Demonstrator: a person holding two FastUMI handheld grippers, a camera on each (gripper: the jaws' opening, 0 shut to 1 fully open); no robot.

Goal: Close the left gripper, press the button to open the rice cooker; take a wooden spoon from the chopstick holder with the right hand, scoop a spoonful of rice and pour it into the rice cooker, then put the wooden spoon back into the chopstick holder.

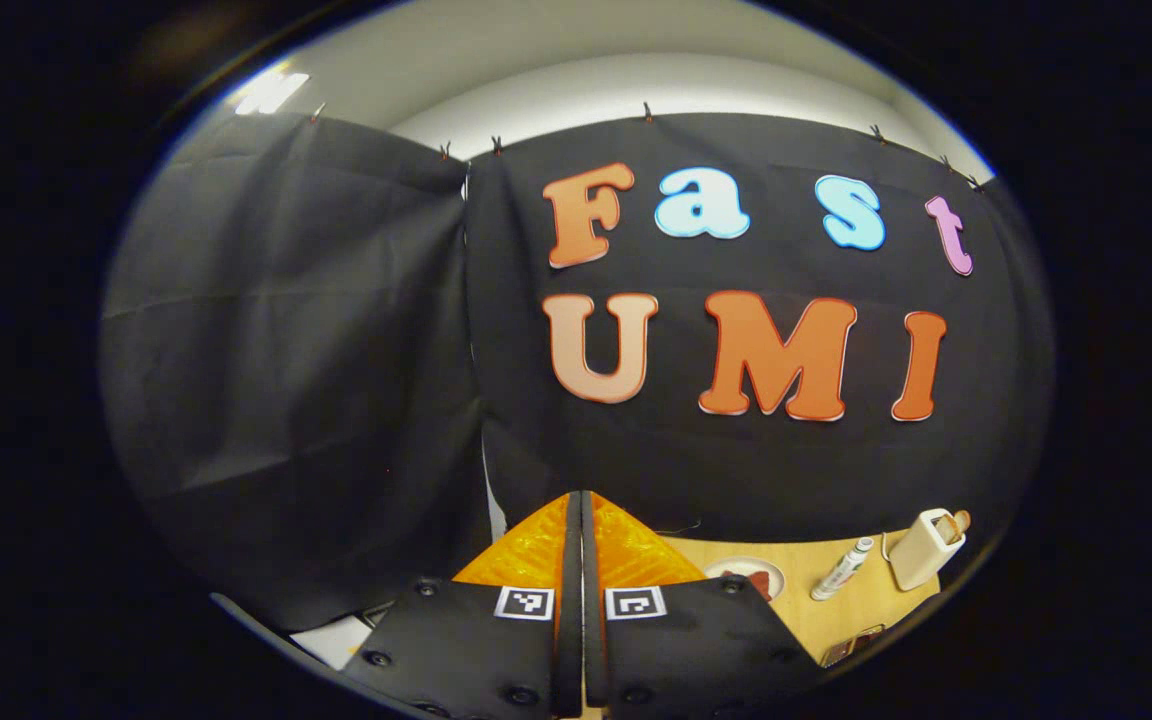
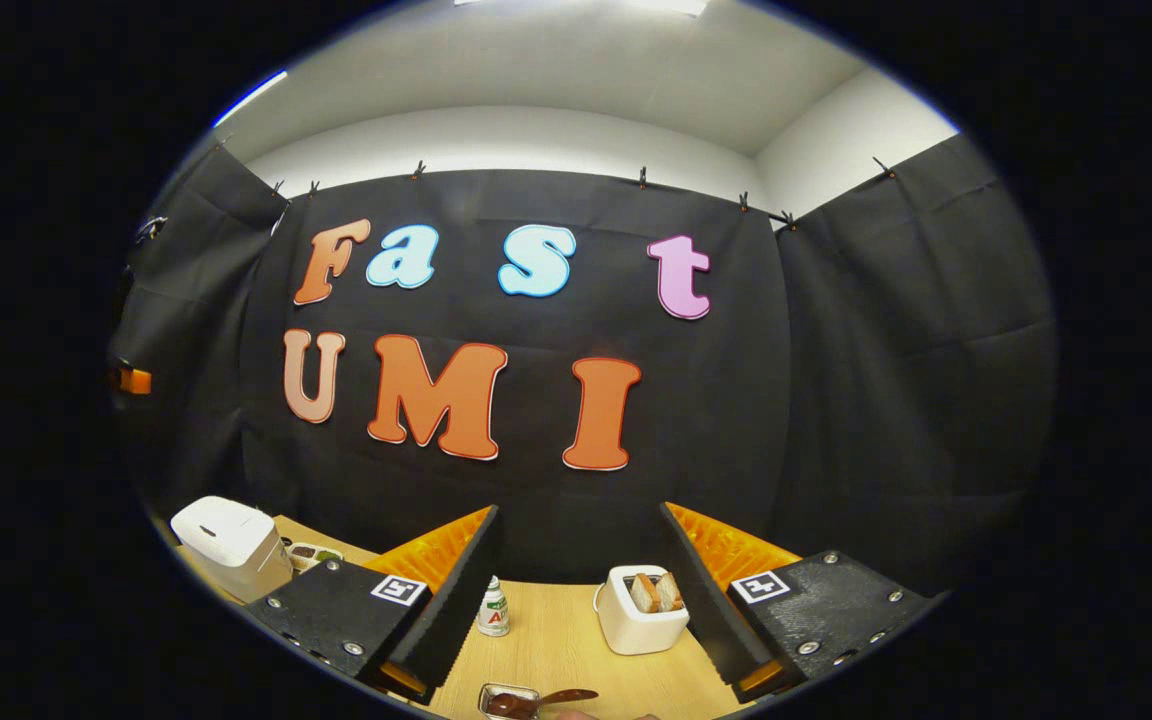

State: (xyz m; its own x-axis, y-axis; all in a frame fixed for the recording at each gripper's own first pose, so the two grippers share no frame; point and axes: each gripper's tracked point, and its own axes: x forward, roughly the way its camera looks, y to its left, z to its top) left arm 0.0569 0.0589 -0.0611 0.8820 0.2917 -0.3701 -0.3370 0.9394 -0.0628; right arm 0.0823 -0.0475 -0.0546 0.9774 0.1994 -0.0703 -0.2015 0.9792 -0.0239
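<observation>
Hovering above table (image 2: 576,640): left gripper (image 1: 581,540) clenched, empty; right gripper (image 2: 581,560) released, empty. Rice cooker (image 2: 231,545) at far left, lid down. Toaster (image 2: 641,610) and bottle (image 2: 493,608) between right fingers.

Left tool (image 1: 581,530) fingers pressed together, empty; right tool (image 2: 581,560) spread wide, empty.

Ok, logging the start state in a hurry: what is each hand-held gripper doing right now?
Left hand-held gripper: closed, fingers together, holding nothing.
Right hand-held gripper: open, nothing between the fingers.
</observation>
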